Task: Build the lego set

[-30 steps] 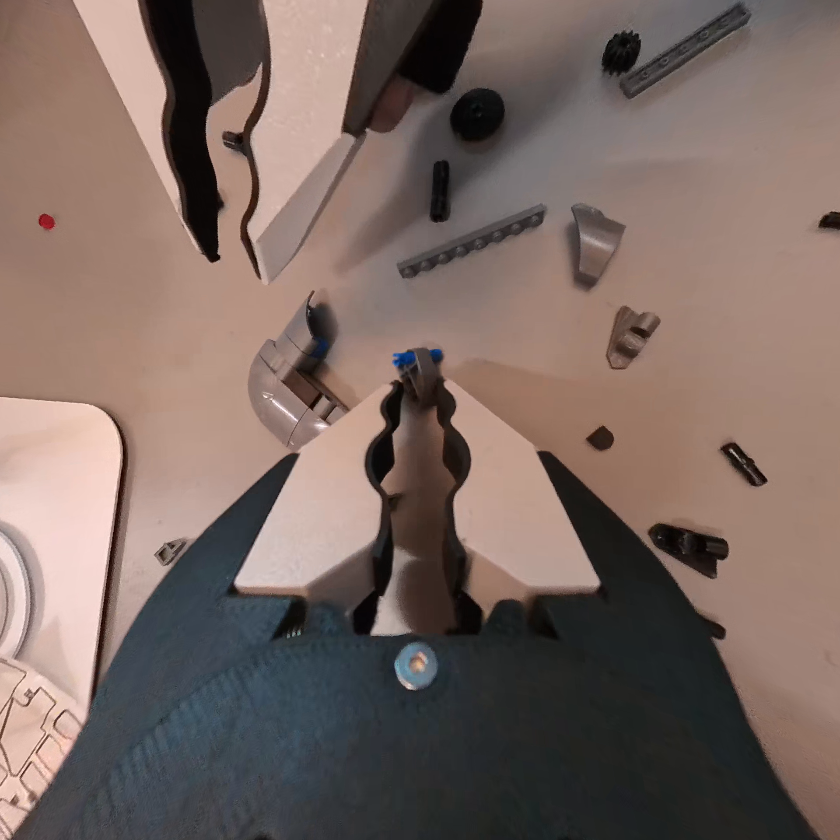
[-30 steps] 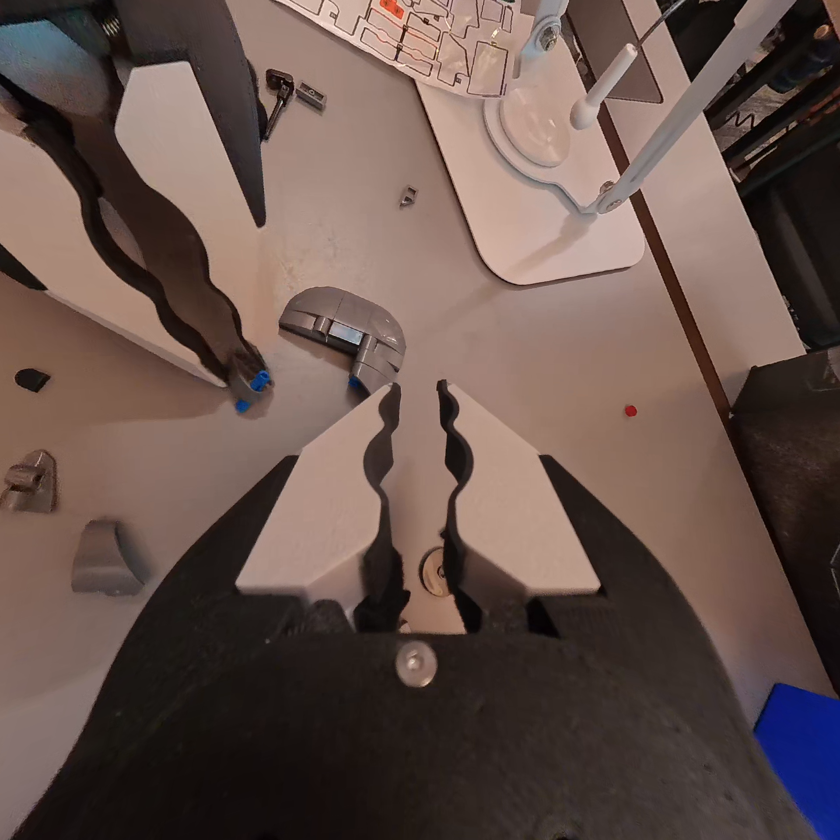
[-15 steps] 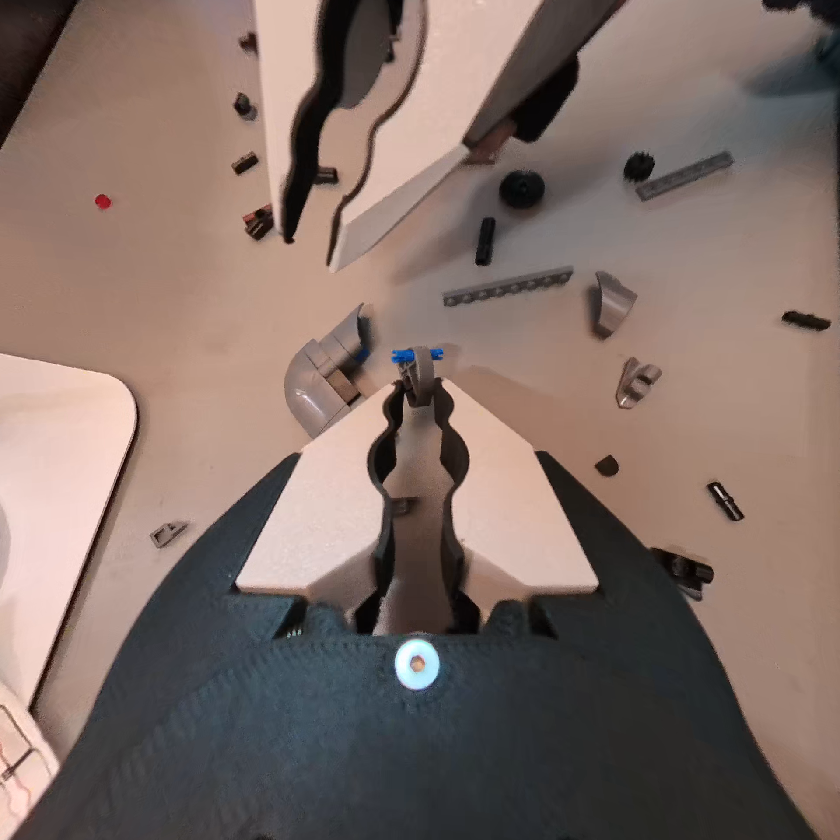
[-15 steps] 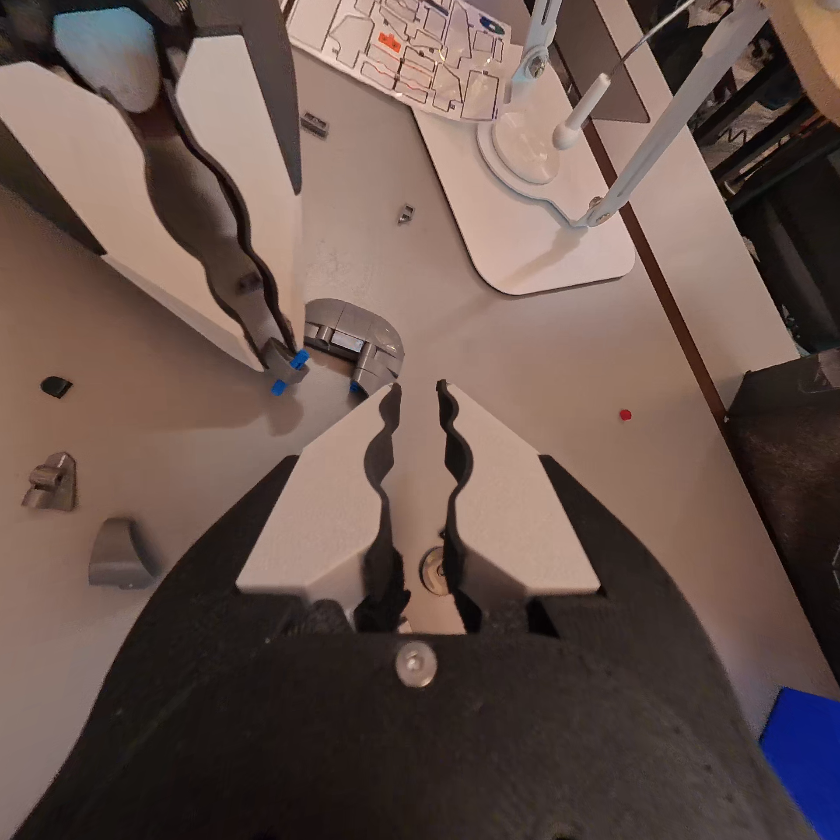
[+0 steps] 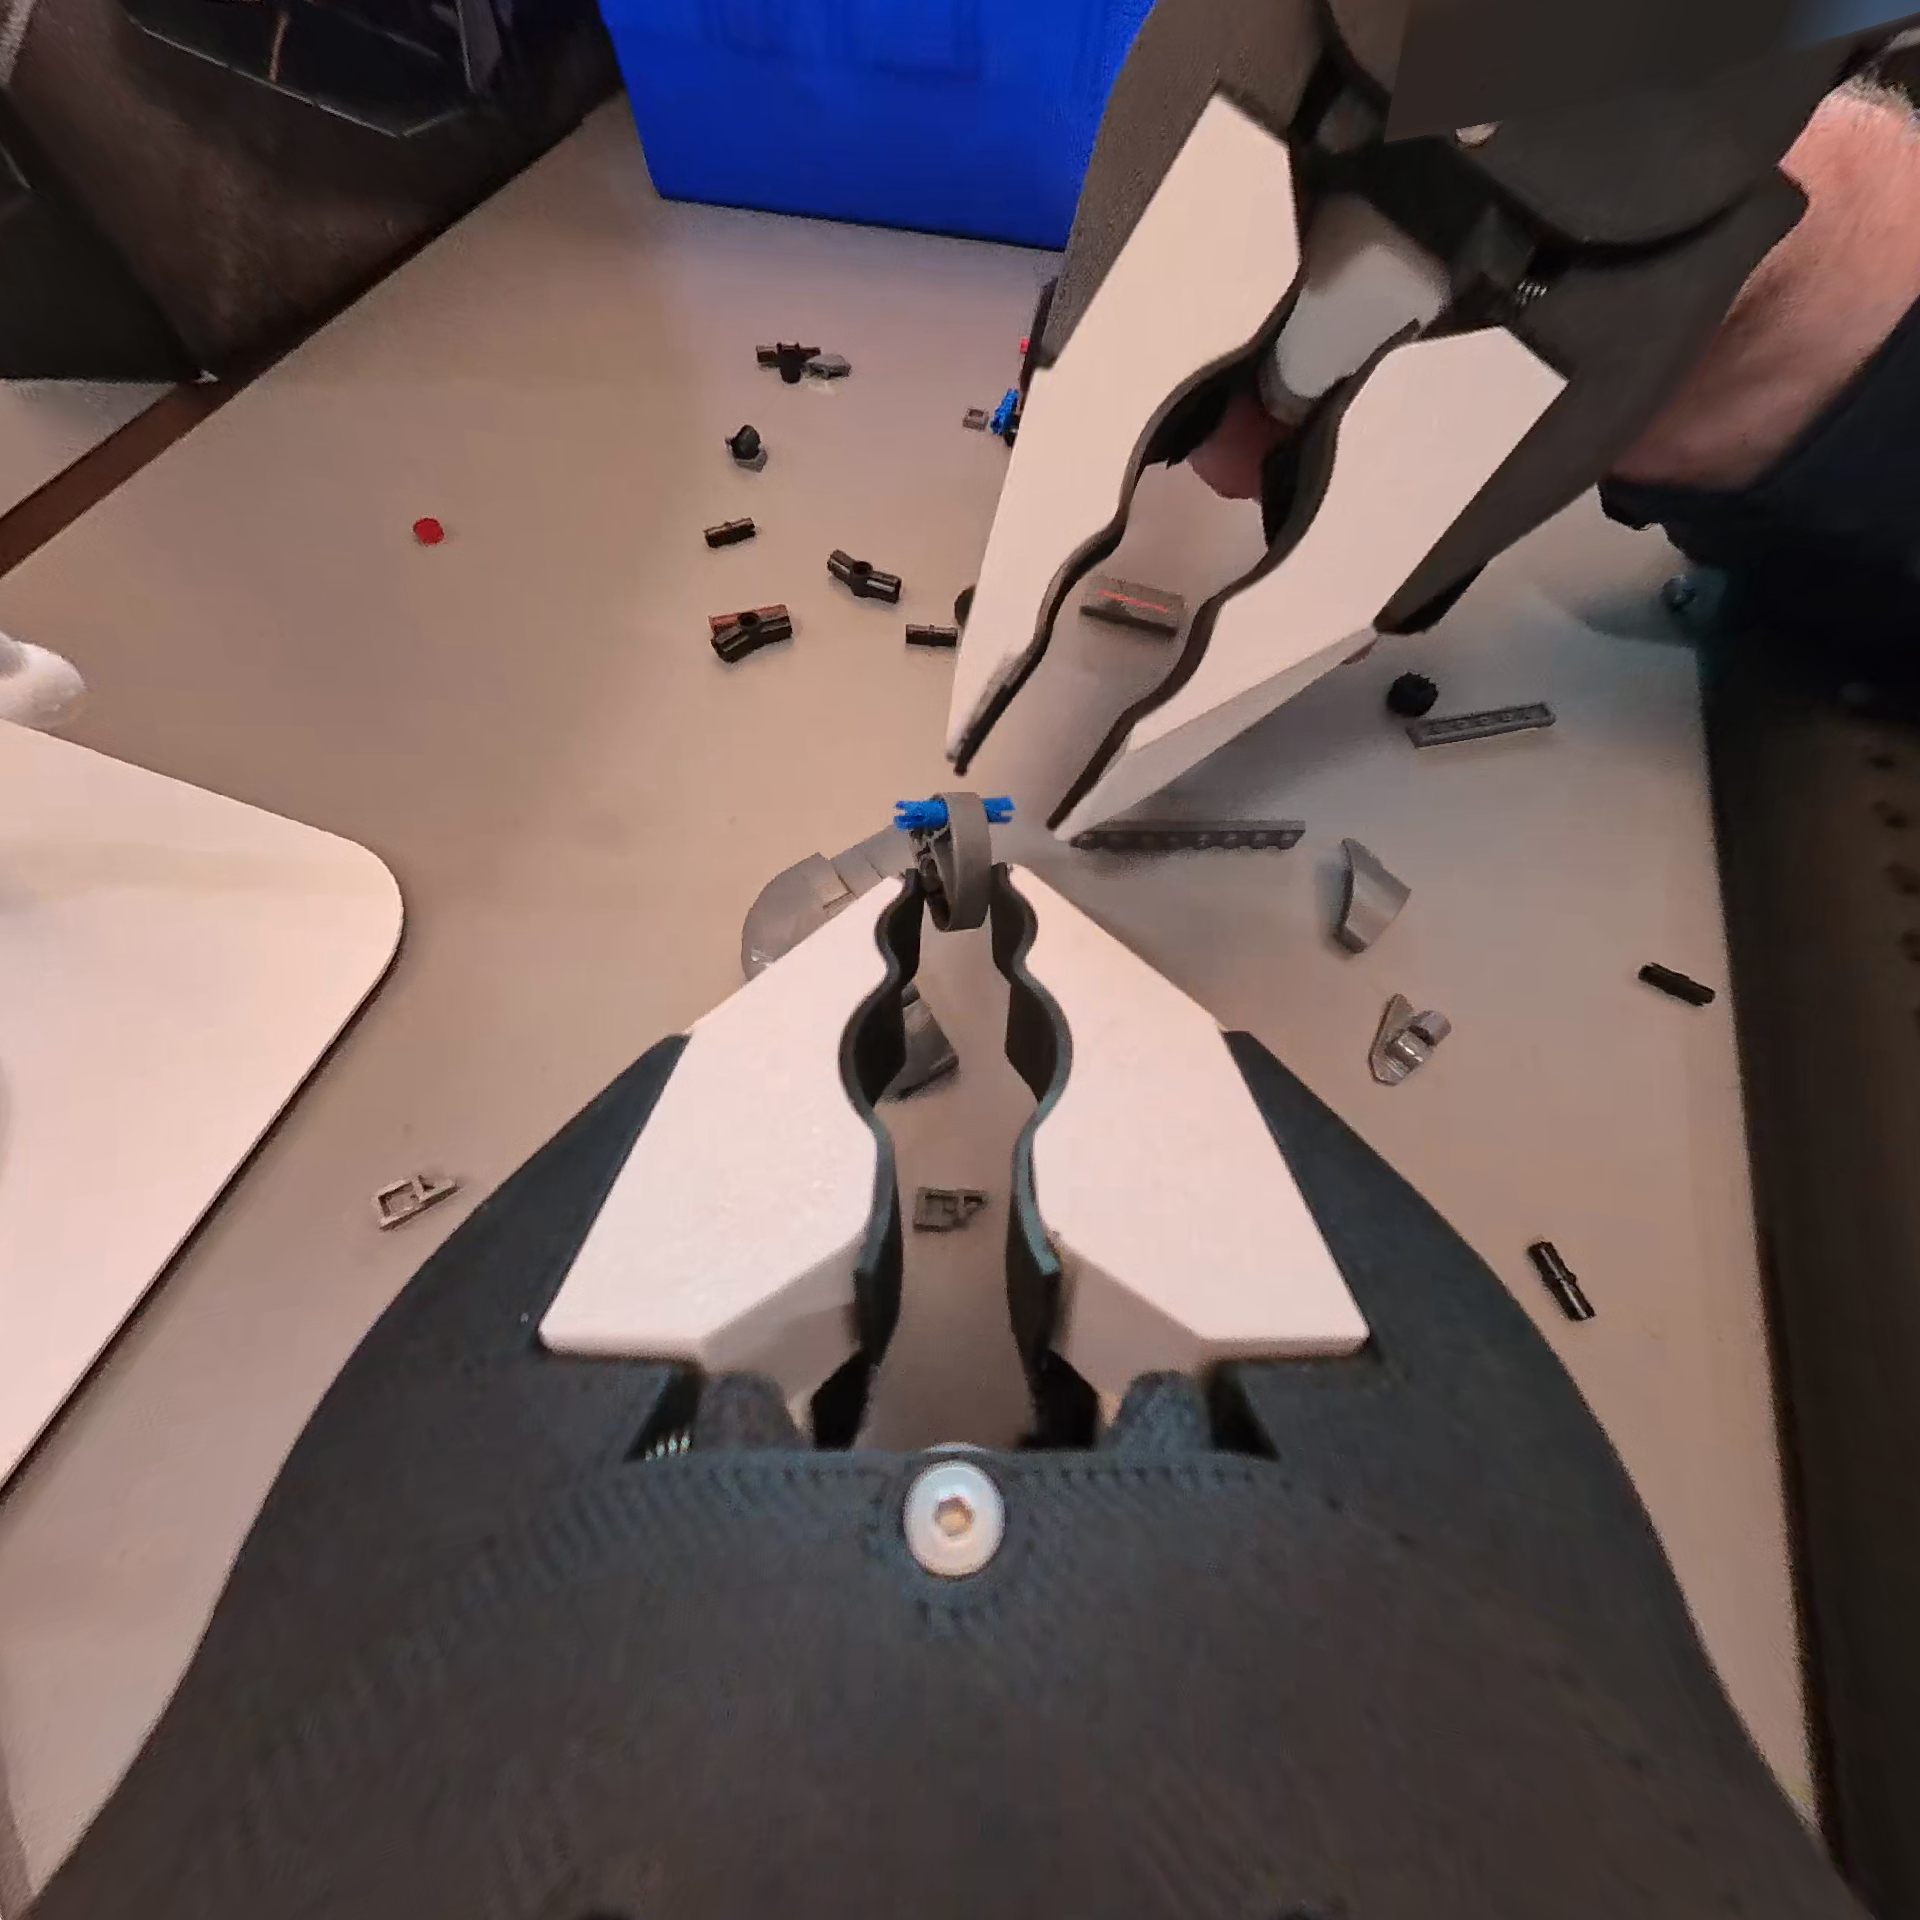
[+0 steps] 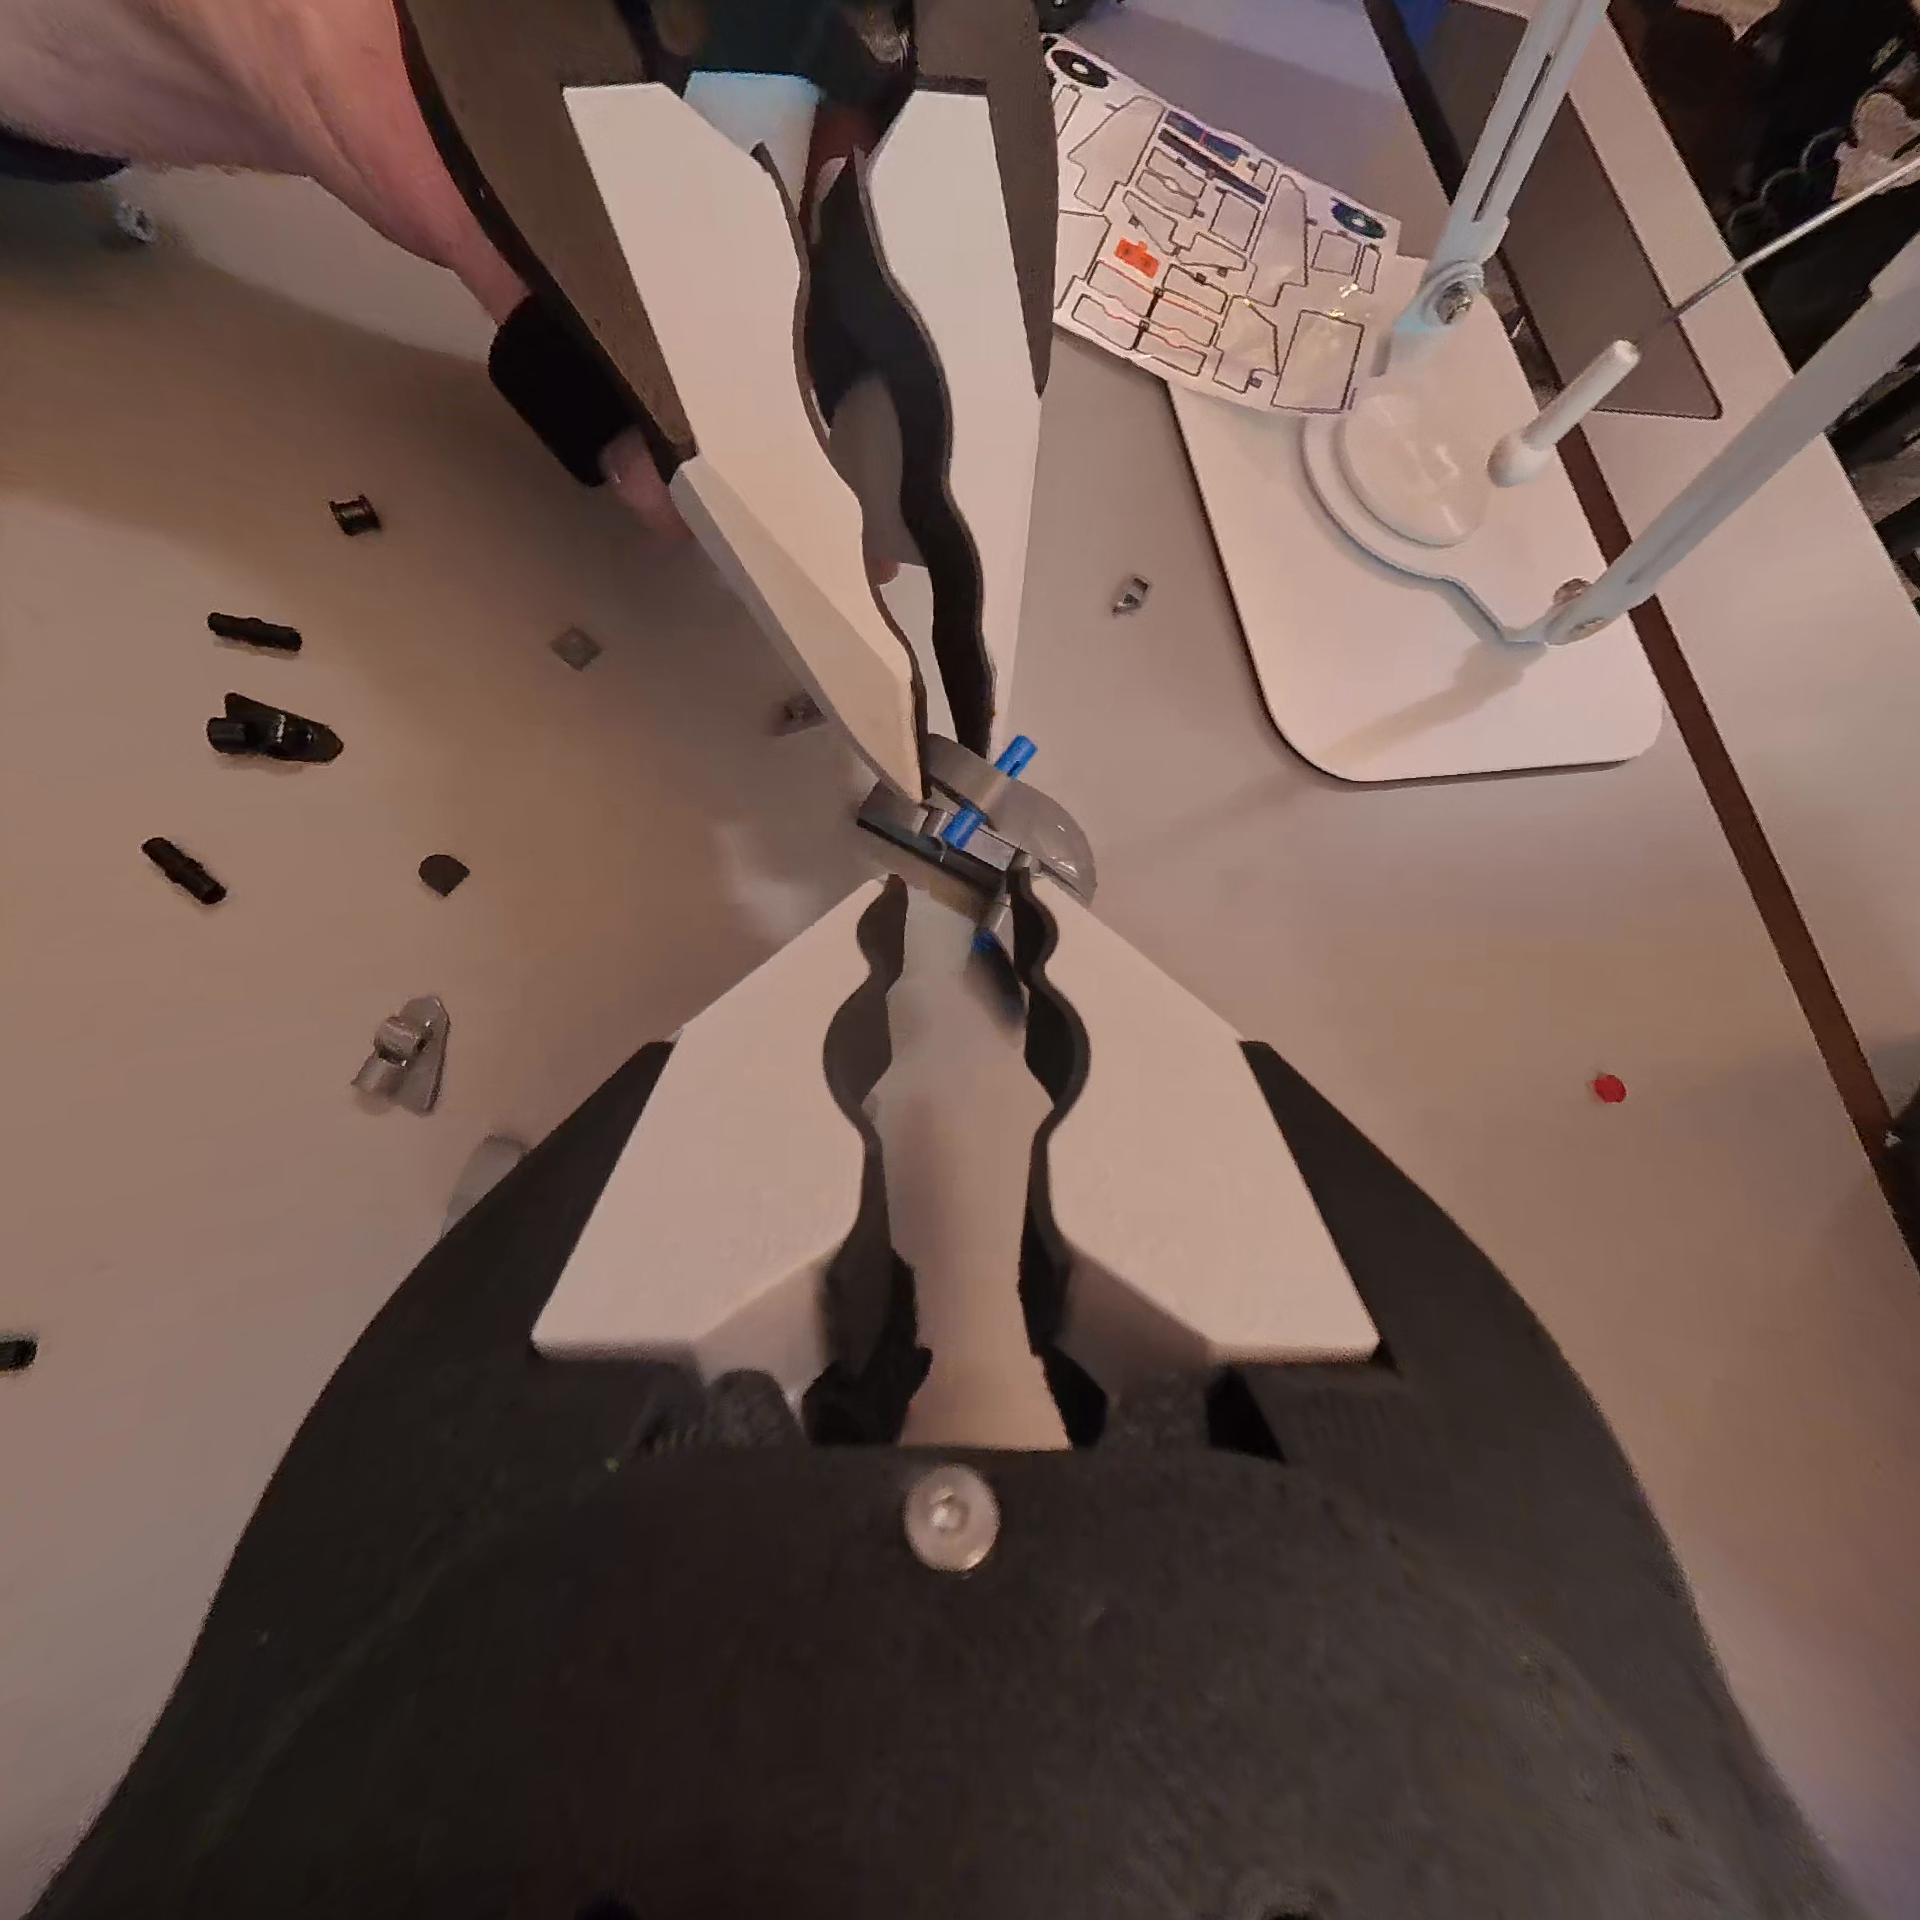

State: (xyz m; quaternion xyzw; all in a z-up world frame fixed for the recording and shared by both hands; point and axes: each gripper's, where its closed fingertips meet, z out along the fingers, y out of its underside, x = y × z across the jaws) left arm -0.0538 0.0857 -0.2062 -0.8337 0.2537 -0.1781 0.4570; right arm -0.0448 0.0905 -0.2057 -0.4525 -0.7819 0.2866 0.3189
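Left gripper (image 5: 956, 883) clamps a grey piece (image 5: 961, 857) bearing a blue pin (image 5: 920, 814); right gripper (image 6: 951, 894), jaws narrowly parted and empty; only the right view shows the sticker sheet (image 6: 1216, 281)

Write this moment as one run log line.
left gripper: shut on grey piece with blue pin | right gripper: open | grey curved assembly: on table

Each gripper has a big black body with a bumpy, grainy skin and one round silver screw in the middle. The left gripper (image 5: 961, 883) and the right gripper (image 6: 956, 899) both have white wedge-shaped jaws with wavy black rubber edges. A black sleeve (image 5: 1787, 457) covers one wrist.
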